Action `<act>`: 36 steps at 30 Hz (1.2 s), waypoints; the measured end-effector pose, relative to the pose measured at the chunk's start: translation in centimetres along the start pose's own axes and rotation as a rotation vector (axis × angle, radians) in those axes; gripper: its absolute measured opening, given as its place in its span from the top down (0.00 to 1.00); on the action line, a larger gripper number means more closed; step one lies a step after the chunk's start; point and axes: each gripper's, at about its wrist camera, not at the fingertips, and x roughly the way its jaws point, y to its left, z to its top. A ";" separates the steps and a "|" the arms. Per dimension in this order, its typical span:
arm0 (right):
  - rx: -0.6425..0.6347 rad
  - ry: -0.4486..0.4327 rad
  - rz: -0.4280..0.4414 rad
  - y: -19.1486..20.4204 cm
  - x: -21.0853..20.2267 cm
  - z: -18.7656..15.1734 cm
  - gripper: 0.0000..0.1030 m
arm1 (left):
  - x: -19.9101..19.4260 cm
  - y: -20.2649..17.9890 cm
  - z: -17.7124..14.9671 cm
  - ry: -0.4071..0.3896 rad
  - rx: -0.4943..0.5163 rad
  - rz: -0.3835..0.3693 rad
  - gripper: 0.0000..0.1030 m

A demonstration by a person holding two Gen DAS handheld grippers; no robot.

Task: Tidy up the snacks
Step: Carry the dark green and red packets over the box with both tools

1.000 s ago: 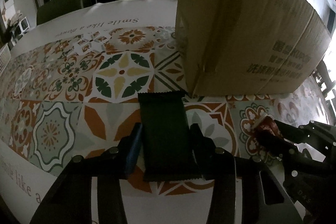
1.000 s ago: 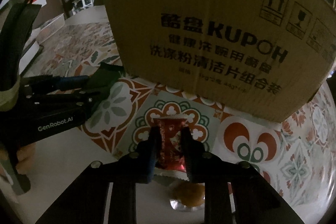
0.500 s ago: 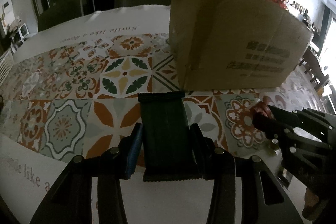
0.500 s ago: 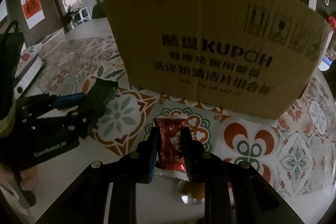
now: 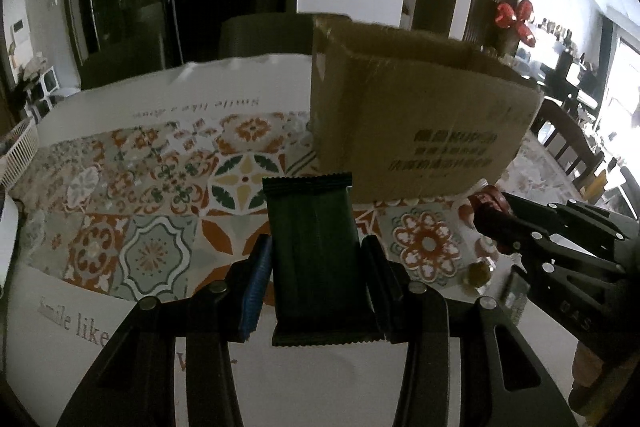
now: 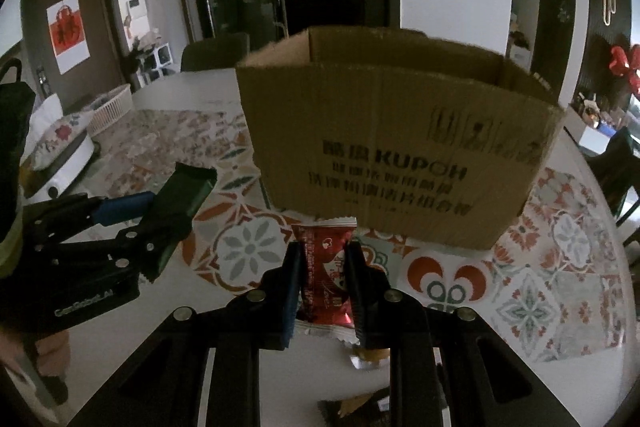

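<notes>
The left gripper clamps a dark green snack packet, held above the patterned tablecloth. The right gripper pinches a red snack packet. Beyond both stands the open cardboard box; its contents are hidden. Only the right wrist view shows a wrapped candy under that gripper.

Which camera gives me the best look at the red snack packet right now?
The right wrist view. The red snack packet sits centred between the right claw's fingers, its printed face toward the lens. The left wrist view shows only a dark red bit of it at the claw's tip, in front of the cardboard box.
</notes>
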 end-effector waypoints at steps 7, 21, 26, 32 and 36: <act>0.006 -0.066 -0.026 -0.1 -2.8 0.6 0.77 | -2.8 -0.6 0.8 -0.071 0.024 0.001 0.57; 0.034 -0.192 -0.051 -0.2 -6.7 2.6 0.77 | -6.2 -1.8 3.9 -0.198 0.067 -0.015 0.57; 0.054 -0.242 -0.059 -0.8 -7.6 3.8 0.77 | -6.4 -2.1 5.6 -0.225 0.081 -0.026 0.57; 0.063 -0.282 -0.073 -1.6 -8.0 5.6 0.77 | -6.3 -2.8 8.1 -0.253 0.099 -0.042 0.57; 0.059 -0.297 -0.085 -2.2 -7.9 6.8 0.77 | -5.9 -3.3 9.6 -0.269 0.118 -0.035 0.57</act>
